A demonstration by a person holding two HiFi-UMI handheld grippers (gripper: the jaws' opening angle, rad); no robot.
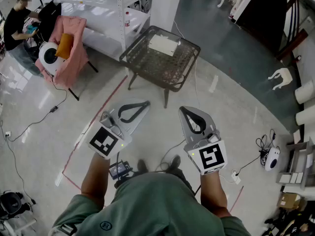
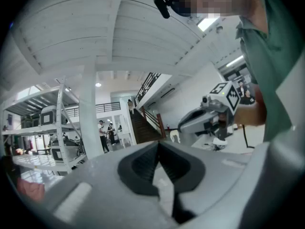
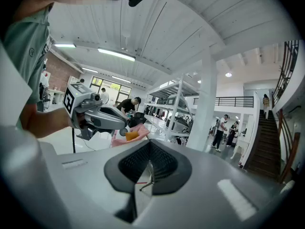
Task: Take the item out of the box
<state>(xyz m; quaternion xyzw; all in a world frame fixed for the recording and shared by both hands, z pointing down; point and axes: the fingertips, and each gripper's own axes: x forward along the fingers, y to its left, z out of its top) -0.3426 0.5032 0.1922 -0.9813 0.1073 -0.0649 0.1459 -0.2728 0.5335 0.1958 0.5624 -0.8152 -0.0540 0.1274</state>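
1. A white box (image 1: pixel 164 44), flat and rectangular, lies on the far side of a low table (image 1: pixel 150 67). Its top faces up, and the head view does not show what is inside.
2. The table has a dark woven top, a rounded square rim and thin dark legs. It stands on a pale, glossy floor.
3. At far left, a pink chair (image 1: pixel 74 63) holds an orange cushion (image 1: pixel 64 45) and a round white object (image 1: pixel 49 57).
4. The left gripper (image 1: pixel 145 103) is grey, with black ribbed pads curving into a teardrop loop. Its jaws meet at the tips, with nothing between them.
5. The right gripper (image 1: pixel 181 108) has the same shape. Its jaws are also pressed together and empty.
6. Both grippers are held near the person, side by side, and point toward the table. The box lies well beyond them, slightly left of the right gripper.
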